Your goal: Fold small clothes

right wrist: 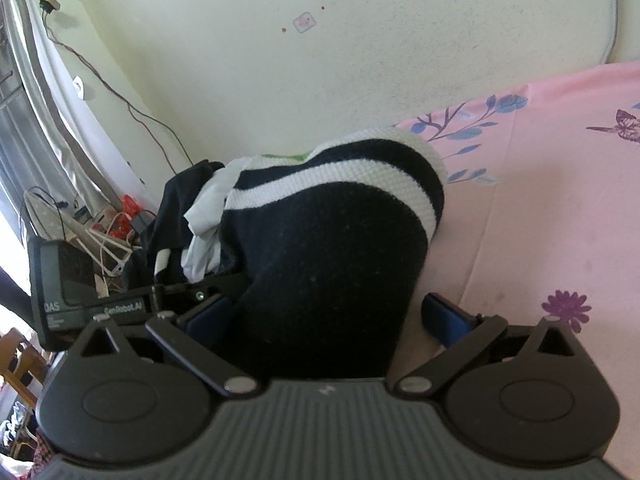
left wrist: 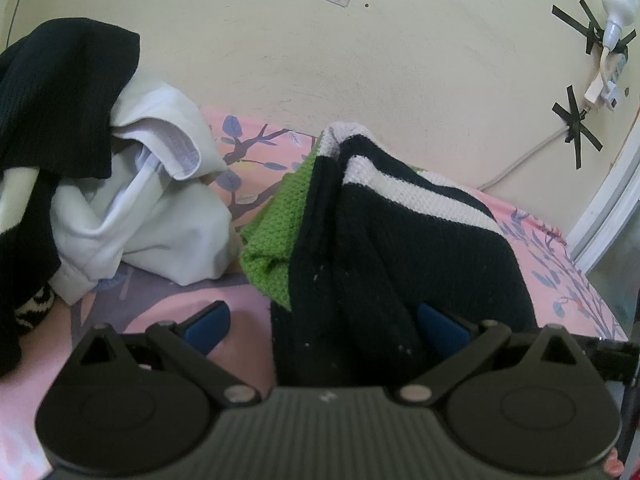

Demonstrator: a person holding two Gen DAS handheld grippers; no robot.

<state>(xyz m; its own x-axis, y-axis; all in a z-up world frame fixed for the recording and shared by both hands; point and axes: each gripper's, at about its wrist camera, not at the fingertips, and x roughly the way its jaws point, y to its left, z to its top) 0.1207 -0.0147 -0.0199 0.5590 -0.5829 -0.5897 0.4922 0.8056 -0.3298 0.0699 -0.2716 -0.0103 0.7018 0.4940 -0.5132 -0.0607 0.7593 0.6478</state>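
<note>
On the bed's pink floral sheet (left wrist: 248, 300), seen from the left wrist, the left hand-held gripper (left wrist: 324, 326) stands spread wide, its blue pads well apart, with the black knit garment (left wrist: 400, 248) lying between them; nothing is pinched. That garment has white stripes and a green knit part (left wrist: 280, 224) along its left side. Toward the bed's left edge sits a heap of a white garment (left wrist: 152, 216) under a black one (left wrist: 60, 96), against the cream wall (left wrist: 360, 60).

From the right wrist, the right hand-held gripper (right wrist: 324, 320) is likewise spread, the black knit garment (right wrist: 328, 272) mounded between its fingers, the right pad clear of the cloth. Pink sheet (right wrist: 560, 220) runs to the right; the other gripper's body (right wrist: 80, 292) shows at left.
</note>
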